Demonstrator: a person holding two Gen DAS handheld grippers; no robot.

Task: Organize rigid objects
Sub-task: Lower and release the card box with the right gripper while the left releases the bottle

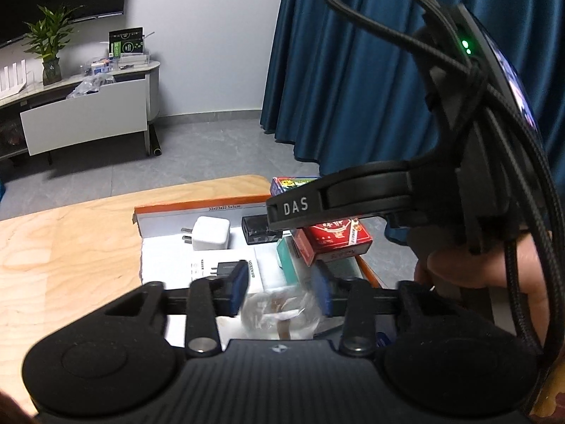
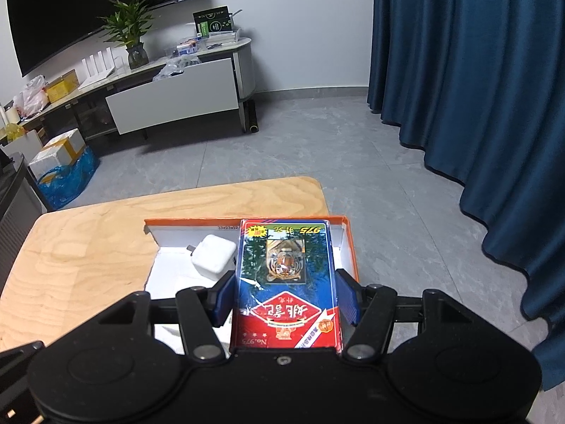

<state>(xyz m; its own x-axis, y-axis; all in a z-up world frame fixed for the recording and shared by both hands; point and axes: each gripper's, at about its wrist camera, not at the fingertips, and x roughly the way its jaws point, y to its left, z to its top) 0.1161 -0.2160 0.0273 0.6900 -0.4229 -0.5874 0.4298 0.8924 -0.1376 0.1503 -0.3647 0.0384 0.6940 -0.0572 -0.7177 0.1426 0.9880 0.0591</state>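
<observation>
An orange-rimmed white box (image 2: 348,236) stands on the wooden table (image 2: 88,247). My right gripper (image 2: 286,295) is shut on a blue and red card box with a tiger picture (image 2: 286,282), held over the orange box's right side. It shows from the side in the left wrist view (image 1: 335,240). My left gripper (image 1: 282,291) hangs over the orange box (image 1: 197,208) with its blue pads (image 1: 238,291) apart around a clear plastic bag (image 1: 279,316); contact is unclear. In the box lie a white charger (image 1: 210,233), a black adapter (image 1: 259,229) and a small black plug (image 1: 224,268).
A teal box (image 1: 287,261) lies under the card box. Blue curtains (image 2: 476,70) hang at right. A TV cabinet (image 2: 169,95) with a plant (image 2: 130,28) stands across the grey floor. Cardboard boxes and a blue bag (image 2: 63,166) sit at left.
</observation>
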